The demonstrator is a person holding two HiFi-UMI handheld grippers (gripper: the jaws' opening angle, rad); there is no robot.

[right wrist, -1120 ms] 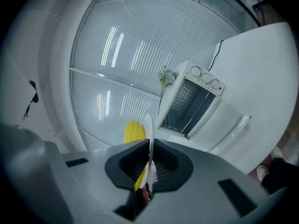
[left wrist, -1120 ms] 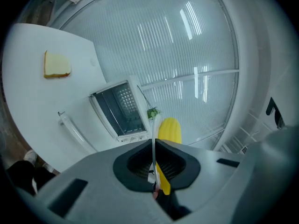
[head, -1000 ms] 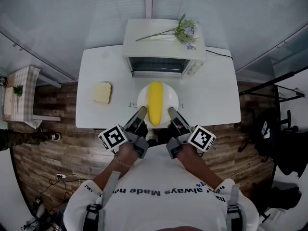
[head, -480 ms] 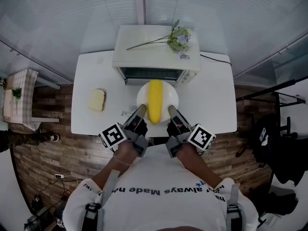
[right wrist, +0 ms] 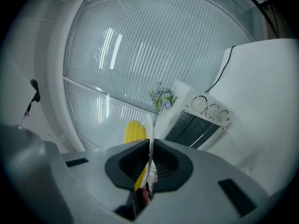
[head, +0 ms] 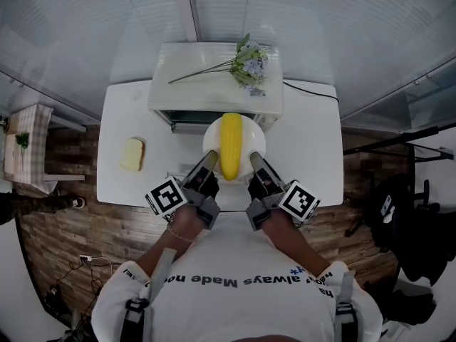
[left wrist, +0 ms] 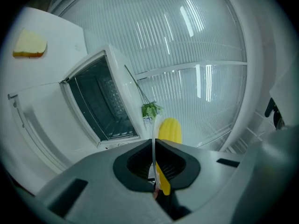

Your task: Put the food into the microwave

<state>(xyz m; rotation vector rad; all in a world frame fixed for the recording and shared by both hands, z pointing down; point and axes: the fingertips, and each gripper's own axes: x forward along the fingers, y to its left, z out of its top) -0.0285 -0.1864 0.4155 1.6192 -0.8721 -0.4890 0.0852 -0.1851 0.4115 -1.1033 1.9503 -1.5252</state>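
Both my grippers are pinched shut on the thin rim of the white plate (head: 212,135), left gripper (head: 208,161) on its left side and right gripper (head: 255,161) on its right, and the corn (head: 231,144) lies lengthwise on it between them. Since a moment ago the plate has gone forward: its far edge now reaches the microwave (head: 214,77) mouth, where before a strip of table (head: 306,148) showed between them. The microwave stands at the table's back edge with its door (left wrist: 37,125) dropped open beneath the plate (the dark cavity (left wrist: 100,104) is ahead of my left jaws). A flower sprig (head: 246,63) lies on the microwave's top, a bread slice (head: 132,154) sits near the table's left edge, and a cable (head: 310,89) trails along the back right.
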